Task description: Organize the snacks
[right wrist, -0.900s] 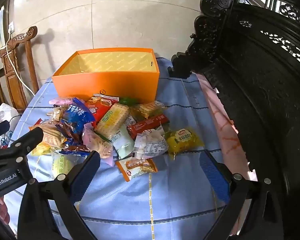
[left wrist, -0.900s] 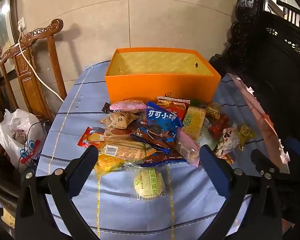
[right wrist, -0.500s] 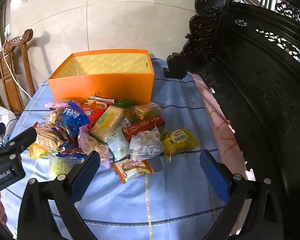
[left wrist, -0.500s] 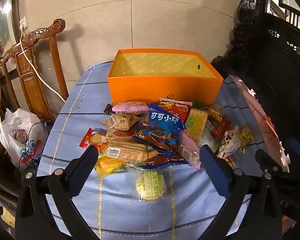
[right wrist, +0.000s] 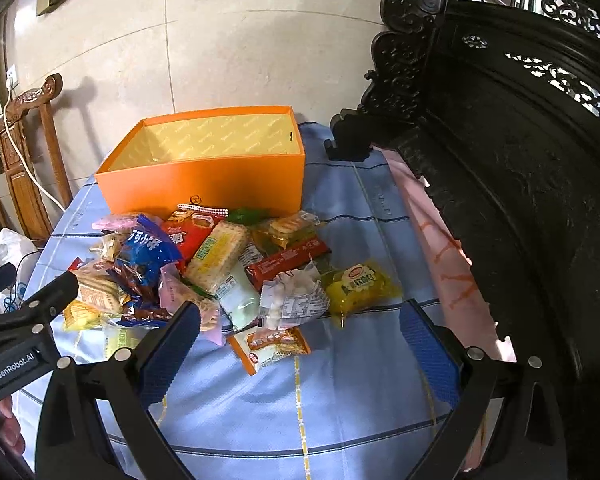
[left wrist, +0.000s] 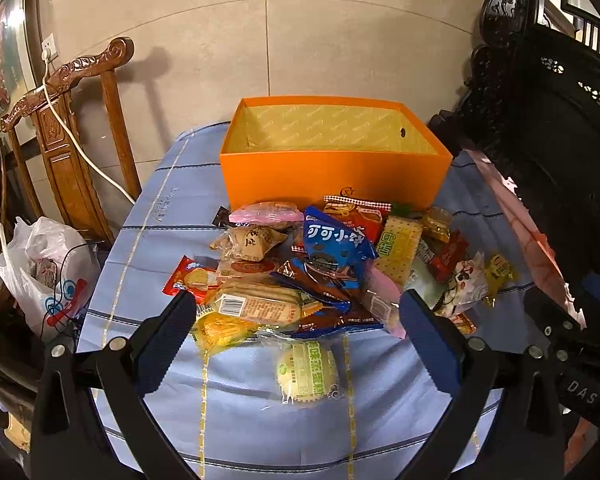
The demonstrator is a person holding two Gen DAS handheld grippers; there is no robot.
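Both grippers are spread wide with nothing in them, tilted down over the snack pile (left wrist: 320, 264), probably just lining up a first pick. Left gripper (left wrist: 296, 320) has the round green-label cake (left wrist: 307, 372) right between its fingers; right gripper (right wrist: 300, 332) frames the small orange packet (right wrist: 270, 346). Orange box (left wrist: 332, 178) waits empty beyond the pile. Versus a moment ago the views barely shifted, with the right one edging a bit closer.
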